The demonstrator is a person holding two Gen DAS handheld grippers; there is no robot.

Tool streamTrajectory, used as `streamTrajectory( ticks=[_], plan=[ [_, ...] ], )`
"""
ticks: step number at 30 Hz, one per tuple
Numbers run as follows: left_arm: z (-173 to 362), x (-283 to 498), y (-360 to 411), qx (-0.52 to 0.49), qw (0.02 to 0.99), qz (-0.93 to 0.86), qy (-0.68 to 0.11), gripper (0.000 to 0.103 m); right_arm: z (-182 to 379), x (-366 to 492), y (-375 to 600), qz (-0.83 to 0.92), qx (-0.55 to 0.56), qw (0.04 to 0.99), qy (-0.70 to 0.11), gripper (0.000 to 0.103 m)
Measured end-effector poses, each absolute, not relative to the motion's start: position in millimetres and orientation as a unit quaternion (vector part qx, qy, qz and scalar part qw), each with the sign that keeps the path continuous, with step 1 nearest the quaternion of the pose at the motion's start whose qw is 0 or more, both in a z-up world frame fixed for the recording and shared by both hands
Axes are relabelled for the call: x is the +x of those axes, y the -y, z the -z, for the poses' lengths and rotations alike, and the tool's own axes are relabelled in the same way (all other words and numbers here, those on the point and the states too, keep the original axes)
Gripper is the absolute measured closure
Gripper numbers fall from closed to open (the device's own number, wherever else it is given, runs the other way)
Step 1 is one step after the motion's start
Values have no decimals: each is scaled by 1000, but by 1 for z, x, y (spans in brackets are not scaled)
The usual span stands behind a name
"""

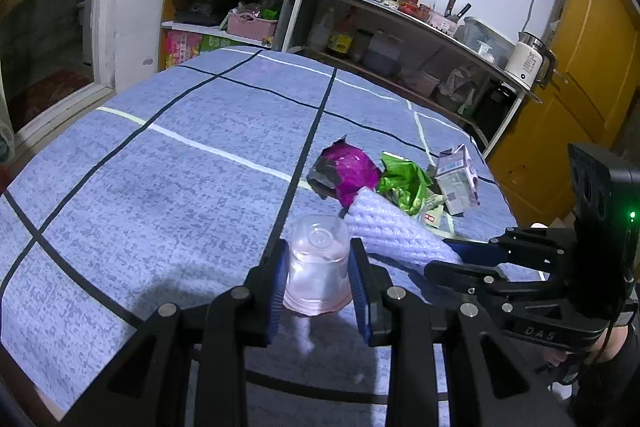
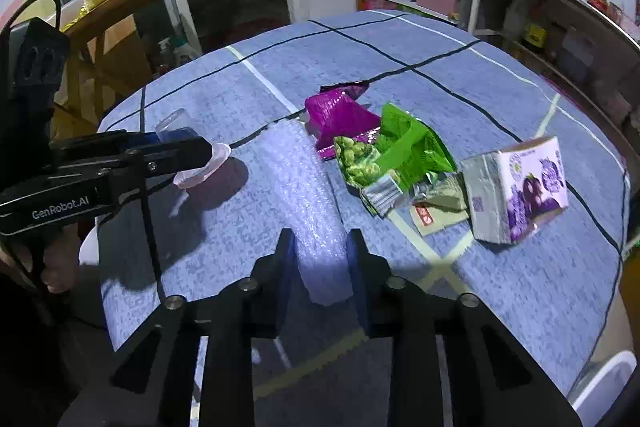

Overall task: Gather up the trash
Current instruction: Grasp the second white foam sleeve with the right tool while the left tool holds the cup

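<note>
Left gripper (image 1: 318, 277), marked GenRobot.AI, clamps a clear plastic cup (image 1: 318, 267) – right gripper (image 2: 320, 267) pinches a white foam sheet (image 2: 308, 187) on the tabletop (image 1: 160, 187); carton's (image 2: 524, 187) print unreadable.

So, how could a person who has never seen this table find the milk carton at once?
Look at the blue checked tablecloth, then at the trash heap near its right edge. The carton lies at the right end, beside the green bag. It is the only box there, white and purple with grapes printed on it, crushed and tipped over.
</note>
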State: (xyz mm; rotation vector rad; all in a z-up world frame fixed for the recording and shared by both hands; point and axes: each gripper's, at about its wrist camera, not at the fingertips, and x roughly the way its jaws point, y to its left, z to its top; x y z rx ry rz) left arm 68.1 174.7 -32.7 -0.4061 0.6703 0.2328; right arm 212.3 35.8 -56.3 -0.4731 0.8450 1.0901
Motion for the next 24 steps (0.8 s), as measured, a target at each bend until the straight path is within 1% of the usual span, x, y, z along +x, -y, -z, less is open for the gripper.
streamTrajectory(
  ticks=[9,24],
  plan=[
    [21,67,-151,-183,924,-94,-323,72,39,196,8,-463,-167,782,-382,79],
    [4,76,-79,-142,933,-29,-330,72,20,174,93,-387,-80,834,-385,78]
  ],
)
